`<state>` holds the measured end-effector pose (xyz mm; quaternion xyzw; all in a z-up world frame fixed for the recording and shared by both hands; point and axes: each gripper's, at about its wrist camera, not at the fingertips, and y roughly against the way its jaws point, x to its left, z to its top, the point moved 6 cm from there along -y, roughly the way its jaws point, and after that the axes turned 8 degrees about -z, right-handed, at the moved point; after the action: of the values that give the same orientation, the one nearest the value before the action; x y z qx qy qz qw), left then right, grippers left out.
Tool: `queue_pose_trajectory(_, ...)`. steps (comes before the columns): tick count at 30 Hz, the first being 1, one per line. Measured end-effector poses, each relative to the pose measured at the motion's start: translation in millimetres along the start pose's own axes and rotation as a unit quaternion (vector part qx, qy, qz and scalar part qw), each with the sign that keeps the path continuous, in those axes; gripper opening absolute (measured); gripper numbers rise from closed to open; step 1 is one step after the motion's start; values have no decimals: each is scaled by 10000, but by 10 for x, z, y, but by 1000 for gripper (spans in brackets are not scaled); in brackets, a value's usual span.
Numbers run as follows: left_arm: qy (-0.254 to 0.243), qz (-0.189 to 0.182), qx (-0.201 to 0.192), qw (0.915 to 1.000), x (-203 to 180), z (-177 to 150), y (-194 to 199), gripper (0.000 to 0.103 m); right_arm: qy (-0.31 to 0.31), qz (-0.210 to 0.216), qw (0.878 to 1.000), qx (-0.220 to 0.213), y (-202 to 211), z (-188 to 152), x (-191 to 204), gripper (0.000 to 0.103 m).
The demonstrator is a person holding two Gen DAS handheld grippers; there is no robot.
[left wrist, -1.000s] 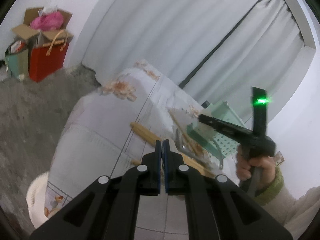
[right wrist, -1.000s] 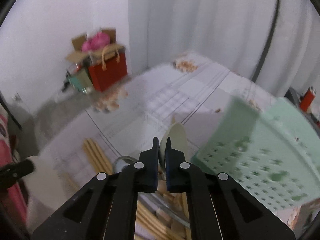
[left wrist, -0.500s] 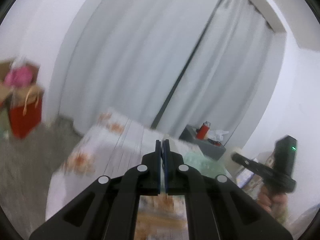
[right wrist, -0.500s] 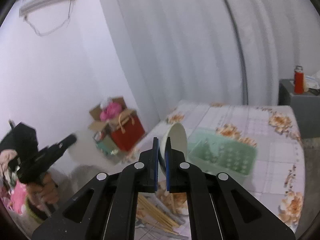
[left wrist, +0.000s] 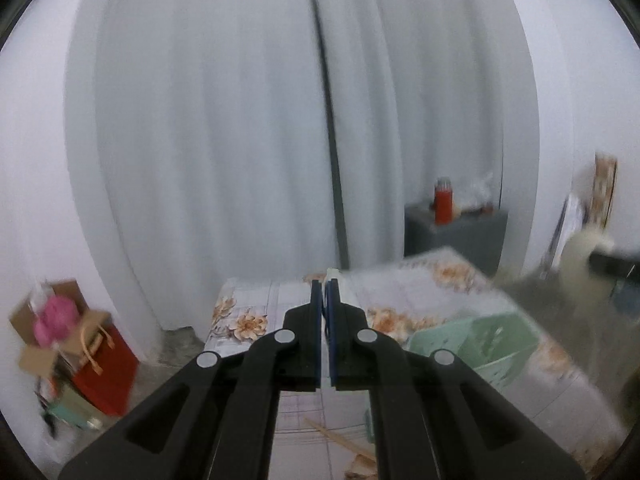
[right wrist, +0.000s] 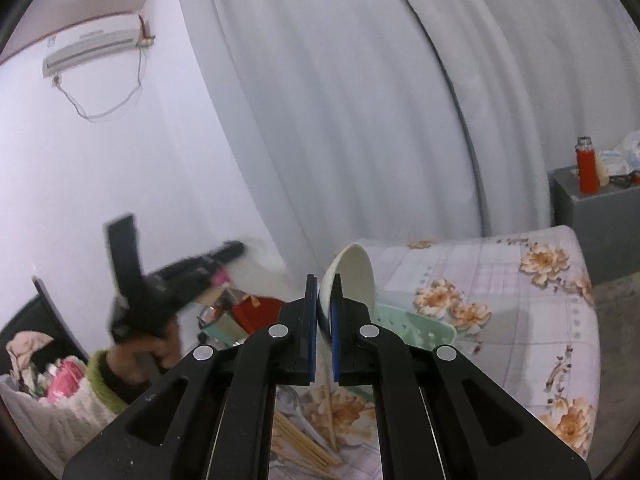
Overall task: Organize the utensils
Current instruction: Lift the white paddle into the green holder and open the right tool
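Observation:
My right gripper is shut on the rim of a white bowl, which hangs on edge above the pale green perforated basket. In the left wrist view the bowl is a pale blur at the far right, and the basket sits on the floral tablecloth. My left gripper is shut; only a pale sliver shows at its tips. A hand holds the left gripper up at the left. Wooden chopsticks lie on the cloth below my fingers.
White curtains hang behind the table. A grey cabinet with a red flask stands at the back right. On the floor at the left stand a red bag and cardboard boxes. More chopsticks lie near the front edge.
Both grippers have risen and levelled out, so the views swing from the tabletop to the curtains. The right one has carried the bowl up. The left one has rolled upright.

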<state>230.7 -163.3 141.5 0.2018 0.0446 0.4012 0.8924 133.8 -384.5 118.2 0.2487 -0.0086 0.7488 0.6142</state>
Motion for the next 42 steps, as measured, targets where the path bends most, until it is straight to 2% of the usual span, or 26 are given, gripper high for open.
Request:
queue_pose_trajectory(3, -110, -64, 370, 9992, -102, -72, -267, 2, -125, 148, 9998, -92, 38, 77, -60, 4)
queue_pose_trajectory(7, 63, -307, 755, 9967, -202, -277, -521, 3, -352, 413, 9982, -261, -1, 192, -137, 4)
queue_pose_trajectory(11, 603, -625, 732, 9935, -157, -359, -580, 6, -491, 650, 9959, -404, -18, 331, -219, 4)
queue_pose_trajectory(13, 843, -692, 644, 9919, -91, -360, -526, 15, -504, 744, 9949, -455, -67, 380, -255, 4)
queue_pose_trajectory(18, 1318, -821, 334, 9873, 60, -399, -176, 29, -415, 885, 9933, -621, -330, 484, -288, 4)
queue_pose_trajectory(23, 1566, -654, 319, 9850, 213, -703, 211, 37, -256, 949, 9925, -732, -558, 473, -309, 4)
queue_pose_trajectory(27, 1898, -469, 505, 9794, 308, -1117, 491, 40, -102, 959, 9940, -522, -806, 300, -326, 4)
queue_pose_trajectory(32, 2306, -298, 595, 9708, 353, -1497, 728, 44, 9, 742, 9971, -137, -950, 24, -414, 5)
queue_pose_trajectory(35, 2521, -286, 626, 9652, 351, -1649, 799, 44, 23, 567, 9984, 36, -862, -152, -506, 5)
queue_pose_trajectory(42, 2574, -203, 612, 9641, 381, -1829, 909, 45, -121, 184, 9995, 235, -433, -443, -612, 6)
